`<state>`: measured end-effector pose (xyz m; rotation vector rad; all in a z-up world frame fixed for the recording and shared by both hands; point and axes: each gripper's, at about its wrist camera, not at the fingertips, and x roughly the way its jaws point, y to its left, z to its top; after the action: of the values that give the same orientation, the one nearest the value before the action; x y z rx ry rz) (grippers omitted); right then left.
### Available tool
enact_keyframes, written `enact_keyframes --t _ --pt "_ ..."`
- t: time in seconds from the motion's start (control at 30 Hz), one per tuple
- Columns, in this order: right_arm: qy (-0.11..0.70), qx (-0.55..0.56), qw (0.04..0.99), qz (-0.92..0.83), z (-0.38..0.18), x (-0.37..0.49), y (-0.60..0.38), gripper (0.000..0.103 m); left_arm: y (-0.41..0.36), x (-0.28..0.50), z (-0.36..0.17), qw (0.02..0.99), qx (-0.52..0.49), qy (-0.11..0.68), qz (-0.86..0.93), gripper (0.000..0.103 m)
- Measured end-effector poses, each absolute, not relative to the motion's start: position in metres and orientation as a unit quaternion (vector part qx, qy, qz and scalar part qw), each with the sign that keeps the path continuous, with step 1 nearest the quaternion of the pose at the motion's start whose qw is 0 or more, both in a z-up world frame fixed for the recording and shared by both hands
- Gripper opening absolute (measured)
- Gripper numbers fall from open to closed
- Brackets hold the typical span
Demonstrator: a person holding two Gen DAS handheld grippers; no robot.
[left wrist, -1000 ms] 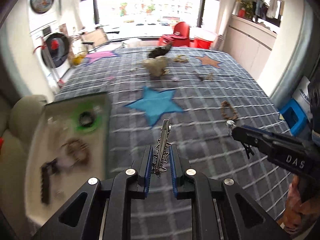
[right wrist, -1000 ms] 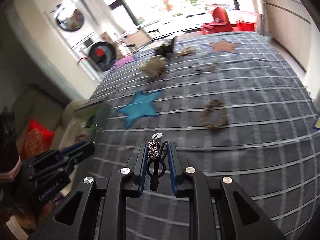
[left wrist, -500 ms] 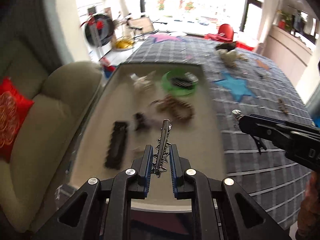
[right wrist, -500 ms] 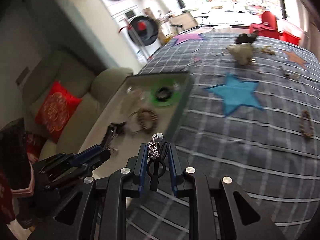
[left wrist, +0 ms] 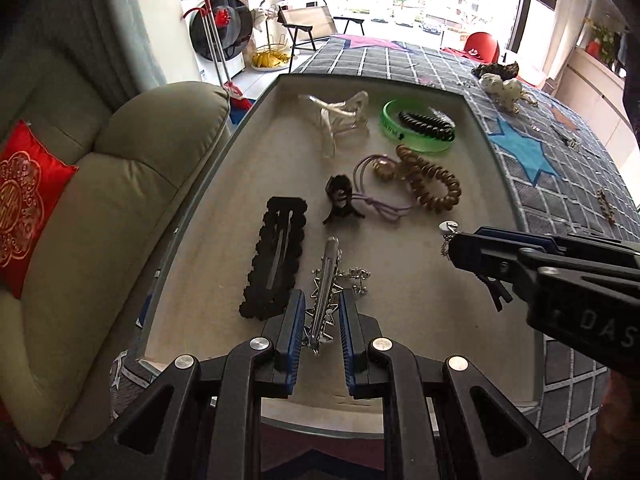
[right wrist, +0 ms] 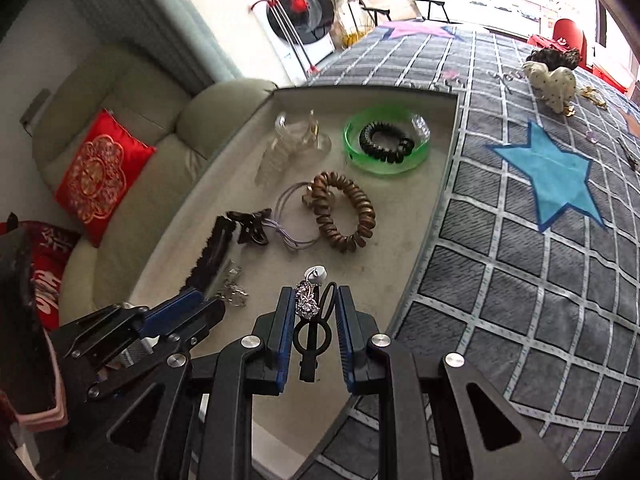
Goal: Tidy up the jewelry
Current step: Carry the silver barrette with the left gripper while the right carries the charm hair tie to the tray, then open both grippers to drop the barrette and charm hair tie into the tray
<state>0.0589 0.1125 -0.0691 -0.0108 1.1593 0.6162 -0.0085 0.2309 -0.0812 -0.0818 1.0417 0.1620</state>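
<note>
A beige tray (left wrist: 432, 304) holds several hair pieces: a black scalloped clip (left wrist: 276, 256), a small black claw clip (left wrist: 340, 200), a brown coil tie (left wrist: 432, 184), a green bangle (left wrist: 416, 126). My left gripper (left wrist: 320, 312) is shut on a silver star-trimmed hair clip (left wrist: 326, 280), low over the tray's near end. My right gripper (right wrist: 311, 312) is shut on a black clip with a rhinestone charm (right wrist: 308, 304), over the tray's near right part; it also shows in the left wrist view (left wrist: 456, 246).
The tray (right wrist: 440, 184) lies on a grey checked cover (right wrist: 520, 240) with a blue star (right wrist: 548, 172). A spotted heart piece (right wrist: 554, 78) and small jewelry lie farther back. A beige sofa (left wrist: 100, 220) with a red cushion (left wrist: 24, 200) is at the left.
Both grippers have swung left from over the checked cover to over the tray and moved lower and closer to it. Each still holds its clip.
</note>
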Motion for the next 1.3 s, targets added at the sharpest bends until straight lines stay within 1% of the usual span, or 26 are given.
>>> enact_keyframes --t 0.37,0.43,0.5,0.63,0.77,1.2,1.23,1.27,1.3 --pt "0.545 -0.025 0.787 0.288 -0.071 0.060 0.123 0.024 0.233 -0.006 -0.081 0.862 -0.044 0.499 0.080 0.019" --pt "0.546 -0.021 0.787 0.286 -0.071 0.061 0.122 0.025 0.234 -0.007 -0.082 0.861 -0.046 0.500 0.081 0.019" --pt "0.545 -0.016 0.789 0.284 -0.068 0.061 0.119 0.030 0.234 -0.007 -0.082 0.860 -0.048 0.501 0.084 0.019" --pt "0.536 -0.004 0.797 0.280 -0.058 0.058 0.111 0.033 0.235 -0.009 -0.080 0.860 -0.047 0.500 0.090 0.019" --pt "0.530 0.006 0.804 0.269 -0.048 0.056 0.099 0.039 0.236 -0.011 -0.076 0.861 -0.051 0.497 0.093 0.019" --pt "0.515 0.036 0.816 0.258 -0.025 0.039 0.066 0.041 0.233 -0.016 -0.063 0.865 -0.052 0.488 0.109 0.019" --pt "0.513 0.036 0.818 0.258 -0.024 0.038 0.064 0.041 0.233 -0.017 -0.061 0.865 -0.054 0.486 0.108 0.029" --pt "0.512 0.036 0.819 0.257 -0.023 0.036 0.063 0.041 0.233 -0.017 -0.060 0.866 -0.055 0.485 0.109 0.068" --pt "0.511 0.035 0.820 0.256 -0.022 0.034 0.062 0.041 0.232 -0.019 -0.057 0.869 -0.056 0.479 0.114 0.086"
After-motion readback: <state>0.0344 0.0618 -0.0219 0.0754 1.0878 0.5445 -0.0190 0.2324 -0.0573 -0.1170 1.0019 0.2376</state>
